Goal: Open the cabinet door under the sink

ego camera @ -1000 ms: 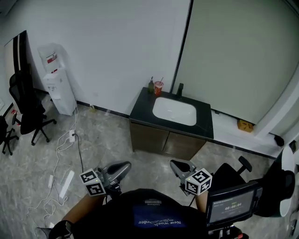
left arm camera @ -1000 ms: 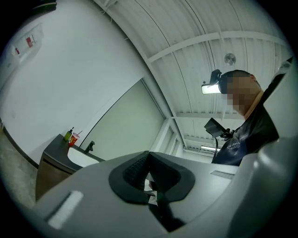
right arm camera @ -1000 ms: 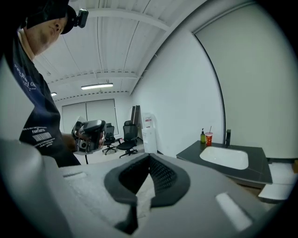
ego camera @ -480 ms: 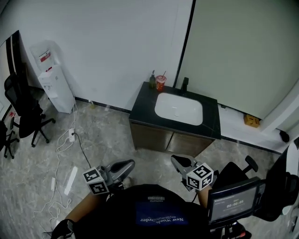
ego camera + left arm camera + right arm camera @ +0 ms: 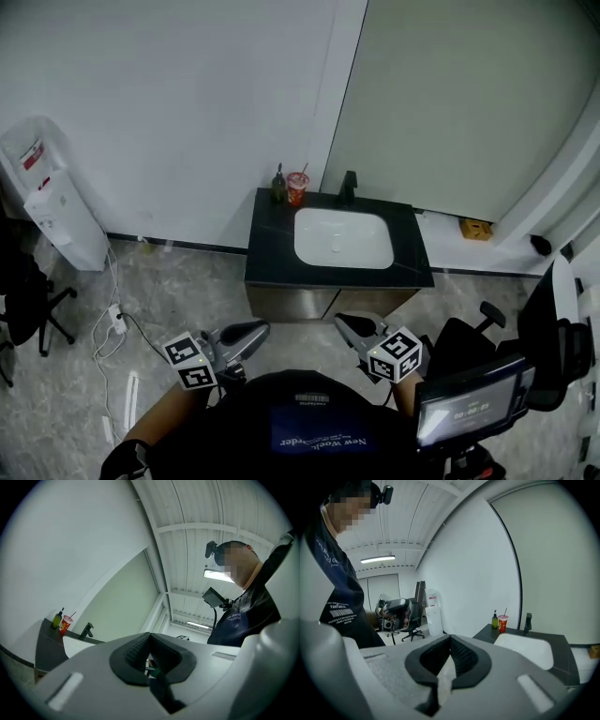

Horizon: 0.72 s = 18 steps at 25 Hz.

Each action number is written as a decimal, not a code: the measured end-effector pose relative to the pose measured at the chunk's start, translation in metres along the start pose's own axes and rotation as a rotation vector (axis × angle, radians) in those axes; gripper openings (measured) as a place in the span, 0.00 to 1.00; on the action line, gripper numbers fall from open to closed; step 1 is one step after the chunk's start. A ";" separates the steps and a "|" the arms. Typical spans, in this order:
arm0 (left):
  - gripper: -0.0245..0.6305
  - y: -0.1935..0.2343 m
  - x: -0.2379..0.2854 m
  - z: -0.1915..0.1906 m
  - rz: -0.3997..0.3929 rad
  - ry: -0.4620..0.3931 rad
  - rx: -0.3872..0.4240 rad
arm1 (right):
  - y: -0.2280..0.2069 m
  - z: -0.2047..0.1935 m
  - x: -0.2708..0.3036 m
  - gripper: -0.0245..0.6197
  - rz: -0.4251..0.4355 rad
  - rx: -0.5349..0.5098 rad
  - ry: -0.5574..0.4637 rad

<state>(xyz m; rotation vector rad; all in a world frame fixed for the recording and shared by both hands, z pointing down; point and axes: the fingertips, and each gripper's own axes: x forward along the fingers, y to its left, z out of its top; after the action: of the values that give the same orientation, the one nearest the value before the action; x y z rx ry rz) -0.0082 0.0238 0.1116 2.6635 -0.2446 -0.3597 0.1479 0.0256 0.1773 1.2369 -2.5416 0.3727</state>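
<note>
A white wall (image 5: 169, 112) meets a pale green wall (image 5: 469, 103). The floor (image 5: 187, 281) is grey marbled tile. A white water dispenser (image 5: 52, 202) stands against the white wall at left, with a black office chair (image 5: 23, 295) near it and a white cable (image 5: 114, 319) on the floor. A strip light (image 5: 377, 559) glows on the ceiling.

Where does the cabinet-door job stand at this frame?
Done: nothing on the door yet; the cabinet doors under the sink look closed. In hand: the left gripper and right gripper, jaws shut and empty, are held short of the cabinet, touching nothing. Left: reach a door, take hold, pull it open.
</note>
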 end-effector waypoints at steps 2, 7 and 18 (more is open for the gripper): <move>0.04 0.019 0.004 0.004 -0.015 0.005 -0.017 | -0.004 0.000 0.012 0.04 -0.005 0.000 0.022; 0.04 0.049 0.028 -0.004 -0.019 0.017 -0.058 | -0.034 -0.010 0.022 0.04 -0.006 0.021 0.055; 0.04 0.081 0.137 -0.032 0.164 0.009 -0.071 | -0.142 -0.019 0.026 0.04 0.194 0.008 0.044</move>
<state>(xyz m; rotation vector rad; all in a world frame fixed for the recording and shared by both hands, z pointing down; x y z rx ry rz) 0.1219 -0.0665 0.1466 2.5537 -0.4365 -0.2979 0.2479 -0.0709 0.2192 0.9755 -2.6320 0.4468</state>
